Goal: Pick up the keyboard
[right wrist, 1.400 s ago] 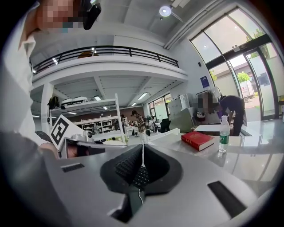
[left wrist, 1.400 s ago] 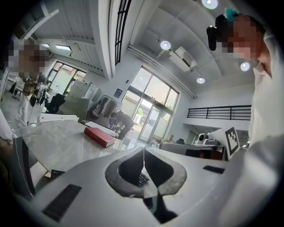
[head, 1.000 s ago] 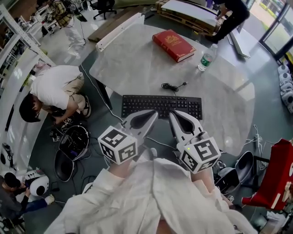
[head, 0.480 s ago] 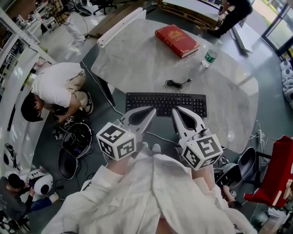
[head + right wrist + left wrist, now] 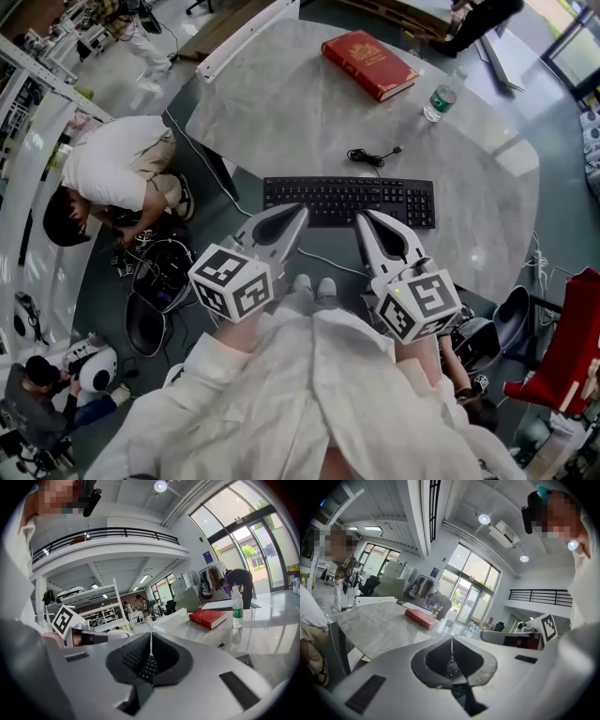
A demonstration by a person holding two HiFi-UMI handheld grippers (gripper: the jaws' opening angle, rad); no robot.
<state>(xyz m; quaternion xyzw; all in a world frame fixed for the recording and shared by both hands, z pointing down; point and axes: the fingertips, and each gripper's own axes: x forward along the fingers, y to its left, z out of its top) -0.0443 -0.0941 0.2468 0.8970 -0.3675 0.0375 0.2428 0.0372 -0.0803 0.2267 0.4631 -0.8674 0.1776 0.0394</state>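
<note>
A black keyboard (image 5: 349, 202) lies flat near the front edge of the marble table (image 5: 281, 112), its cable coiled (image 5: 372, 156) just behind it. Both grippers are shut and hold nothing. My left gripper (image 5: 300, 213) hovers over the keyboard's near edge toward its left end. My right gripper (image 5: 362, 219) does the same right of the middle. In the left gripper view the closed jaws (image 5: 451, 640) meet in a thin line, with keys (image 5: 451, 667) showing below them. The right gripper view shows shut jaws (image 5: 150, 635) above keys (image 5: 149, 666).
A red book (image 5: 369, 64) and a water bottle (image 5: 439, 101) stand at the table's far side. A person in white (image 5: 103, 173) crouches on the floor to the left among cables and round bases (image 5: 155, 291). Something red (image 5: 572, 347) stands at the right.
The left gripper has drifted left along the keyboard's near edge. The right gripper has hardly moved. Both have stayed shut. The head view has shifted a little.
</note>
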